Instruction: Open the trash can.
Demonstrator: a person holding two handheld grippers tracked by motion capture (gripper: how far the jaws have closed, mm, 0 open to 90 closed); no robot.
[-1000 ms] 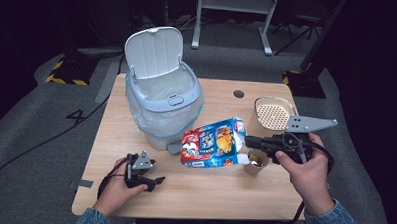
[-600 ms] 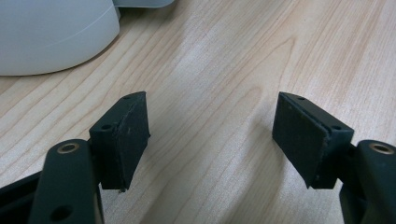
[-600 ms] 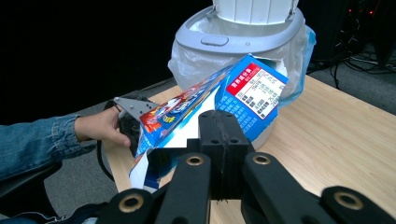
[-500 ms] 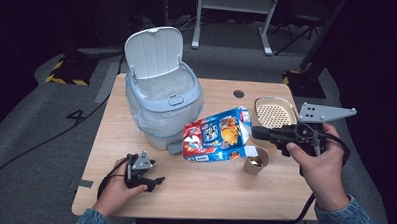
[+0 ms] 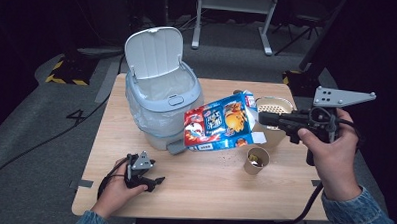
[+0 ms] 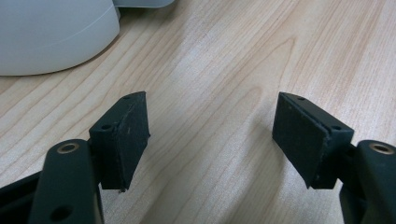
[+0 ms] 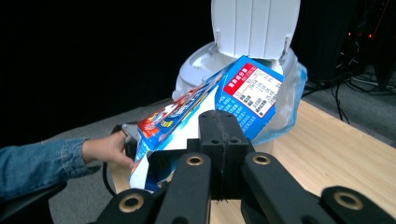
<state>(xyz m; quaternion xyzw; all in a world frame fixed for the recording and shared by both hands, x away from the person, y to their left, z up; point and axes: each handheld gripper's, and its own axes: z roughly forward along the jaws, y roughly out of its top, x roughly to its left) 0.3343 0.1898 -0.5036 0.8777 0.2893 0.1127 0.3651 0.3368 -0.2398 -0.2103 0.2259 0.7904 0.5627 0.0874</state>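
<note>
Cardboard snack box (image 5: 220,123), blue and red with a torn-open end, hangs above the wooden table (image 5: 283,195) in the pinch of the right gripper (image 5: 262,118), whose jaws are pressed together on the flap at the box's open end. In the high view the box tilts, its far end lying close against the front of the pale blue pedal bin (image 5: 162,103), which stands at the table's far left with its lid (image 5: 153,51) raised and a clear liner showing inside. The right gripper view looks along the closed jaws at the same box (image 7: 243,91), its white-printed panel turned toward the bin (image 7: 233,60) behind it. A small paper cup (image 5: 256,160) stands on the table just below the lifted box, with scattered crumbs beside it, and a round perforated basket (image 5: 277,105) sits behind the gripper. Near the table's front left edge, the left gripper (image 5: 156,181) rests low in the person's hand, well apart from the box; the left gripper view shows its jaws spread wide over bare wood, holding nothing.
</note>
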